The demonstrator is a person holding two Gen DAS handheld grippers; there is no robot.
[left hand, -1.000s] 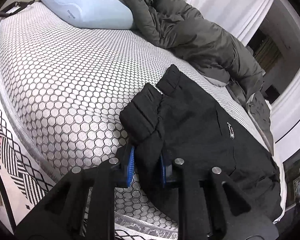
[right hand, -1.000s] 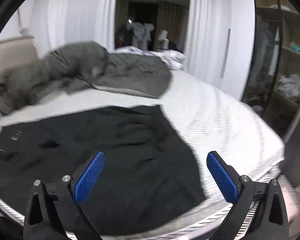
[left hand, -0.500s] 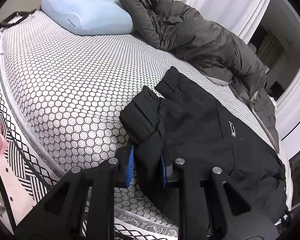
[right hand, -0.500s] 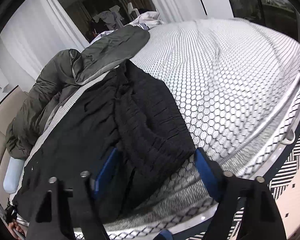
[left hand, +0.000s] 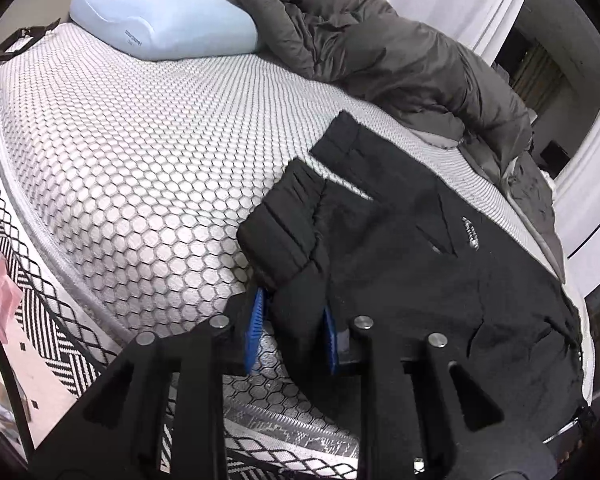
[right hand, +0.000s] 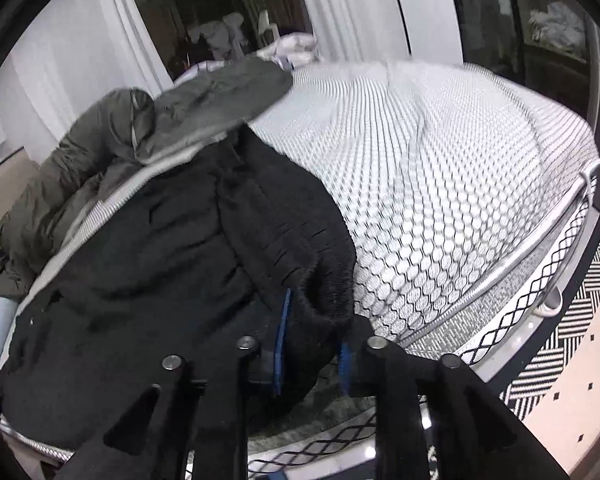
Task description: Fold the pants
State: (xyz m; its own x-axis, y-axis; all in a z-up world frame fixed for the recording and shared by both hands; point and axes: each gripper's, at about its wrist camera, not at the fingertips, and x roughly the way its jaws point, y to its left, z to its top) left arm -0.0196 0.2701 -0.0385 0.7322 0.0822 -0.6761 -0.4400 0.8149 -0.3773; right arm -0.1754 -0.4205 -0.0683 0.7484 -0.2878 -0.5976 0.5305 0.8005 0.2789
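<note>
Black pants lie spread along the near edge of a bed with a white honeycomb cover. In the left wrist view, my left gripper has a bunched, ribbed end of the pants between its blue pads; the jaws are opening and cloth still fills the gap. In the right wrist view, the pants stretch away to the left. My right gripper sits at their other ribbed end by the mattress edge. Its jaws are closing, with a thick roll of black cloth between the pads.
A pale blue pillow and a crumpled grey-green quilt lie at the far side of the bed. The quilt touches the pants' far edge. A black-and-white patterned rug covers the floor below the bed's edge.
My right gripper dropped to the pants' end at the bed's edge and rolled, and its wide jaws closed around the cloth. The left gripper stayed put, its pads slightly further apart.
</note>
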